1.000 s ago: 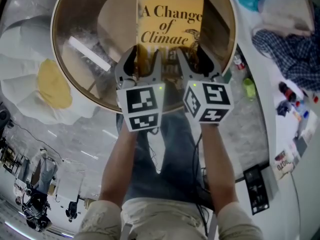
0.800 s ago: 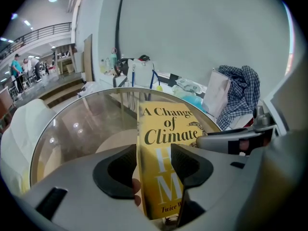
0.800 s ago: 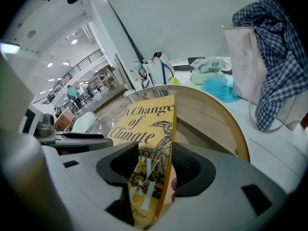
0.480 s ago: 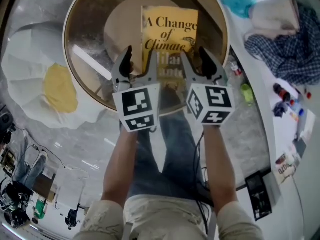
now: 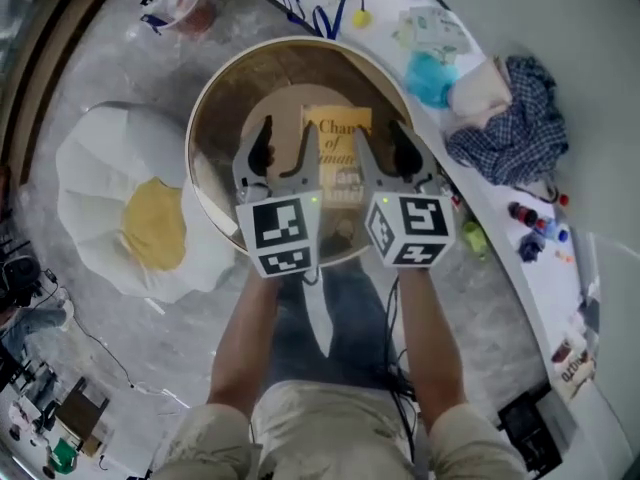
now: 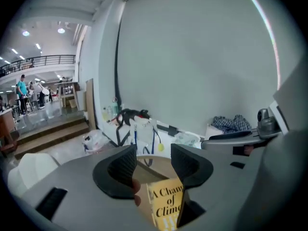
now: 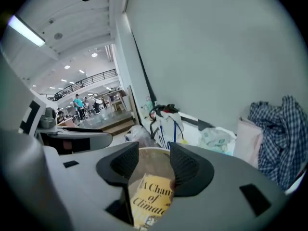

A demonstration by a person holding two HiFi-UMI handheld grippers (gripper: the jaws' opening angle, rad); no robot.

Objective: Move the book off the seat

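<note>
Lying on round seat (image 5: 250, 93), yellow book (image 5: 337, 148); marbled floor (image 5: 120, 78) around.

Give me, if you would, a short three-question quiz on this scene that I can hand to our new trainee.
1. True or false: the left gripper is shut on the book.
2. Multiple choice: what lies on the white counter at the person's right? A, a checked cloth; B, a laptop; C, a kettle.
3. Fill in the blank: the jaws of the right gripper stand ____, with nothing held between them.

Key: 1 false, since its jaws are apart and the book lies below it; 2 A; 3 apart.
</note>
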